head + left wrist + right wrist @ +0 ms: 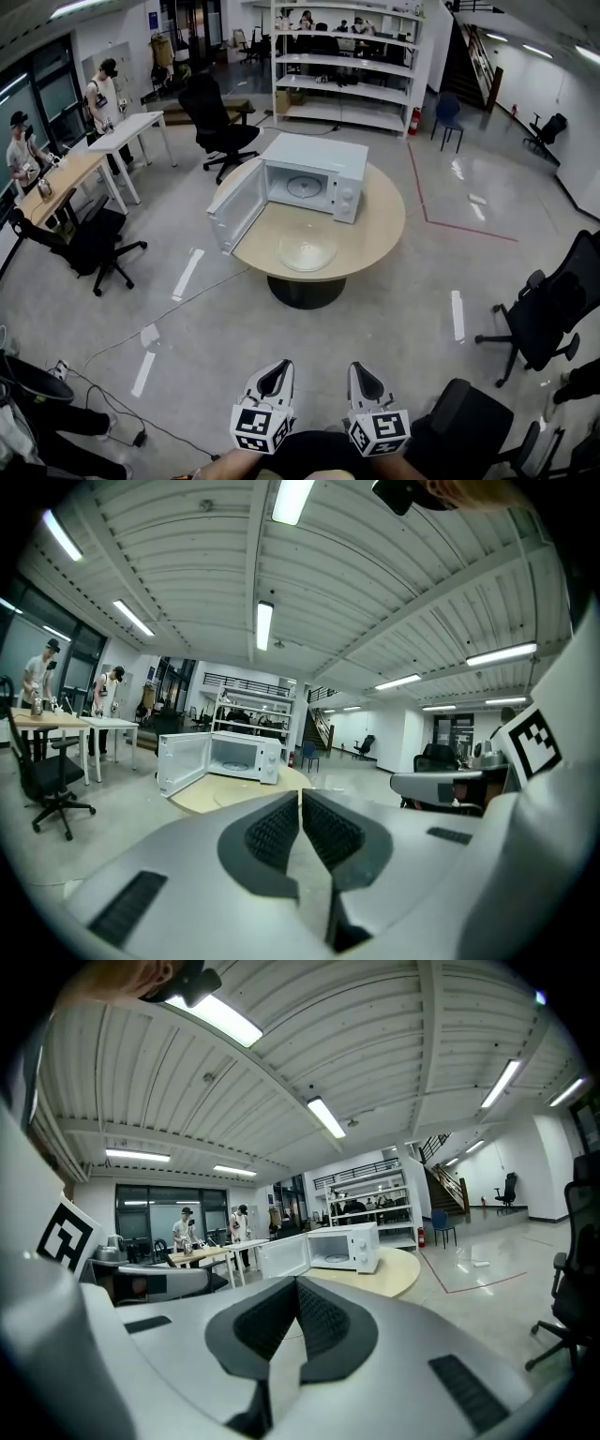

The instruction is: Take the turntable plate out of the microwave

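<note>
Left tool (274, 378): clenched, pads together, nothing between them; low and close to the body, well apart from the bench (380, 225).
Right tool (366, 380): clenched as well, empty; just beside the left tool.
Microwave (314, 155): standing on the round bench, door (234, 206) swung wide open.
Turntable plate (307, 251): clear glass disc lying flat on the bench, just in front of the open cavity and near the bench's front edge; not touching the microwave.
Cavity floor: round outline (305, 186) visible inside; roller ring or recess, cannot tell from here.
Task status: judged complete or nearly so, plate outside the oven.
Handling, judged: rigid, fairly heavy for its thickness, smooth and slippery under rubber pads; brittle, likely to chip or shatter if dropped or knocked against the door.
Grip site, judged: the rim, one pad above and one below, best at two opposite points with one tool each.
Caution: flat-lying glass leaves little room for a lower pad; sliding the rim slightly past the bench edge probably needed before any lift.
</note>
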